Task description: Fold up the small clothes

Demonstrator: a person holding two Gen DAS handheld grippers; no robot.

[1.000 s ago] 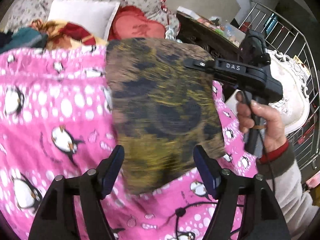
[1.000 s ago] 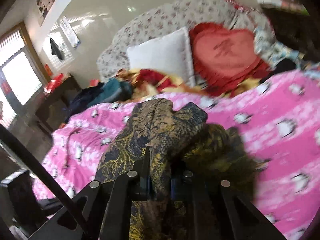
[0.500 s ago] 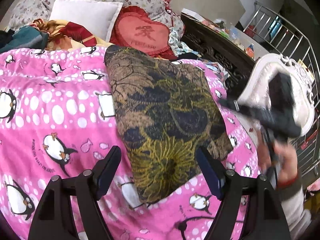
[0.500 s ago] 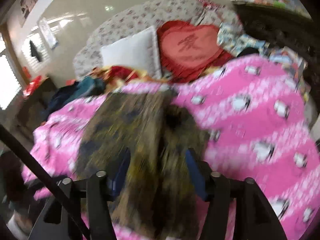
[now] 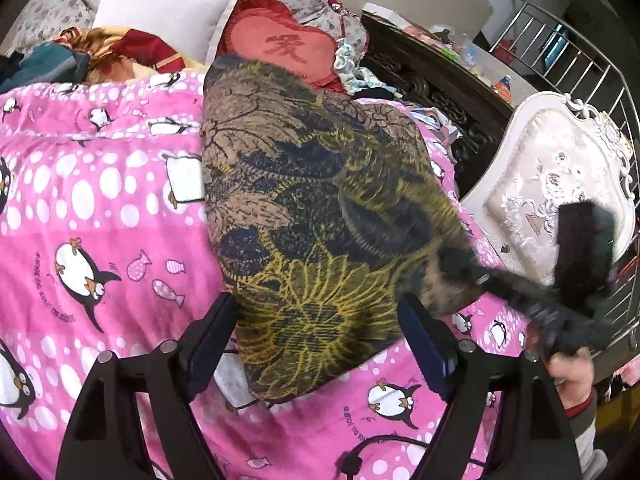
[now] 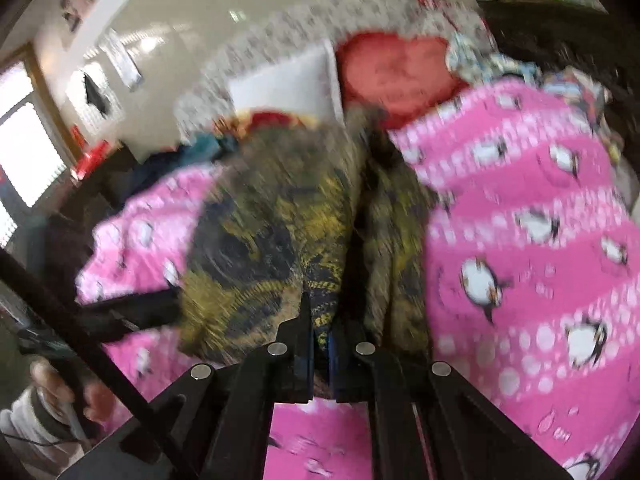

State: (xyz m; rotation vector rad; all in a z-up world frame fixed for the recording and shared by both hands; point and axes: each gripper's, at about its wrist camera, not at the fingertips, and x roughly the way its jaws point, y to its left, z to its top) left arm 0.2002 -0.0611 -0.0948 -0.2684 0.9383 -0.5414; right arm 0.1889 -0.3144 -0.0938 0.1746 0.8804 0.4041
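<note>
The patterned garment [image 5: 320, 216], brown and navy with yellow flower outlines, lies lengthwise on the pink penguin blanket [image 5: 100, 208] covering the bed, its far end reaching toward the red heart-shaped cushion [image 5: 280, 46]. The left wrist view shows it sharply and nearly whole, with the left gripper [image 5: 318, 344] spread wide, its two blue-padded fingers apart on either side of the garment's near end and closed on nothing. That view also catches the right gripper [image 5: 456, 266] as a dark blur at the garment's right edge, with the person's right hand [image 5: 570, 368] on its handle. The right wrist view is smeared by motion but shows what the other cannot: the right gripper [image 6: 320, 344] has its fingers pressed nearly together, pinching a fold of the garment [image 6: 280, 220] between the blue pads, the cloth bunched and creased ahead of them. Only the left wrist view shows the ornate white chair [image 5: 552, 184] beside the bed, the dark carved headboard piece [image 5: 440, 92] and the white pillow [image 5: 168, 20]; only the right wrist view shows the bright window [image 6: 28, 152] at the left.
</note>
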